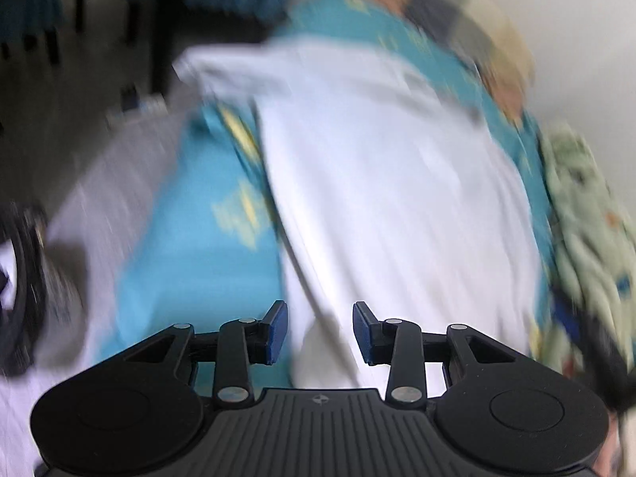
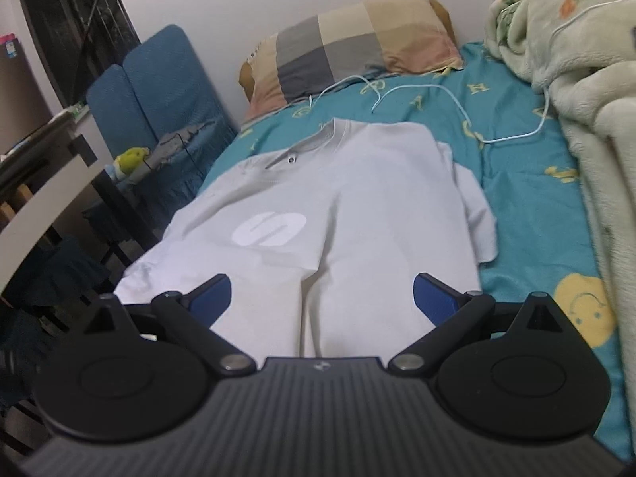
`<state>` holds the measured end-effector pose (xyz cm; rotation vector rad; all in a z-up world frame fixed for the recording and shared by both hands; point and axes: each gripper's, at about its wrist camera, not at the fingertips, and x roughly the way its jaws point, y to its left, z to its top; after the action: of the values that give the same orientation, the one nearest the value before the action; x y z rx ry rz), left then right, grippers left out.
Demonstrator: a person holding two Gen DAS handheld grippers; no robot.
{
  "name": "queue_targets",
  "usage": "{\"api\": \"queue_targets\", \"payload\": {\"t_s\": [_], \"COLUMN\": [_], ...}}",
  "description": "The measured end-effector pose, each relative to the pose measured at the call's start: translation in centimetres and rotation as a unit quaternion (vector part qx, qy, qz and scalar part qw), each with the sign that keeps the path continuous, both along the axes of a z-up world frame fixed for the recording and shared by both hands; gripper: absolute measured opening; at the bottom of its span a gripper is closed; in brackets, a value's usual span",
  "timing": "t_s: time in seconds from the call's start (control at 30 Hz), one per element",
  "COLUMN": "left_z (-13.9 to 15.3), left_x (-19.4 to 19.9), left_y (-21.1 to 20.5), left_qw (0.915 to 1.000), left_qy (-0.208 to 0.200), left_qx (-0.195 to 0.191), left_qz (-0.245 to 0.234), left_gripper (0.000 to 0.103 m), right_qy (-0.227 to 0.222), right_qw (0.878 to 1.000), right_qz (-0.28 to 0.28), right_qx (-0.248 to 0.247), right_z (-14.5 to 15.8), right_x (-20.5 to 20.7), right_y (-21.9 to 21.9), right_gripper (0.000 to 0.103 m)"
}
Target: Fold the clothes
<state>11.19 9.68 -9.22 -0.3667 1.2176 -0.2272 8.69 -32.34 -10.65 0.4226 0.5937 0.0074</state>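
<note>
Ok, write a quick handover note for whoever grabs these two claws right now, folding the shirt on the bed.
Left claw: open, empty, over the shirt's edge; its view is motion-blurred.
Right claw: wide open, empty, above the shirt's lower part.
White T-shirt: on the teal bedsheet, collar toward the pillow, one side already folded in over the middle.
White cable lies beyond the collar.
Left: fold the other side, then fold lengthwise.
</note>
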Motion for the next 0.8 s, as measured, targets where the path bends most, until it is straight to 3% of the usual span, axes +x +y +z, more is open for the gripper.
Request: {"api": "queue_targets", "payload": {"t_s": [0.13,0.3,0.37,0.4,0.63,0.73,0.8], "left_z": [-0.6,-1.5,-1.3,-1.0,6.0,7.2,5.7], "left_x": [-6.5,-9.4,-10.0,-10.3,-10.9,-9.5,-8.8], "left_y": [-3.9,-6.5,-6.6,-6.5,-2.2,0.2,2.2], "left_qw": [0.9970,0.9924,0.9915,0.9916,0.9956,0.9944,0.9914], "left_qy": [0.055,0.062,0.057,0.053,0.013,0.019,0.045], "left_qx": [0.002,0.057,0.068,0.070,0.043,0.083,0.115], "left_qz": [-0.055,-0.090,-0.095,-0.095,-0.082,-0.062,-0.044], "left_gripper": [0.039,0.035,0.006,0.006,0.004,0.004,0.004], "right_qy": [0.002,0.003,0.007,0.009,0.019,0.021,0.023], "right_qw": [1.000,1.000,1.000,0.999,1.000,0.999,0.999], "right_qz": [-0.010,-0.023,-0.025,-0.025,-0.018,-0.020,-0.021], "right_qx": [0.006,0.009,0.016,0.019,0.010,0.016,0.019], "right_z": [0.6,0.6,0.4,0.3,0.1,-0.1,-0.2], "right_x": [-2.0,-3.1,-3.1,-3.1,-2.9,-2.5,-2.2], "right_y": [-0.7,-1.5,-1.7,-1.7,-1.4,-1.5,-1.5], "right_gripper": [0.100,0.100,0.100,0.100,0.100,0.100,0.100]}}
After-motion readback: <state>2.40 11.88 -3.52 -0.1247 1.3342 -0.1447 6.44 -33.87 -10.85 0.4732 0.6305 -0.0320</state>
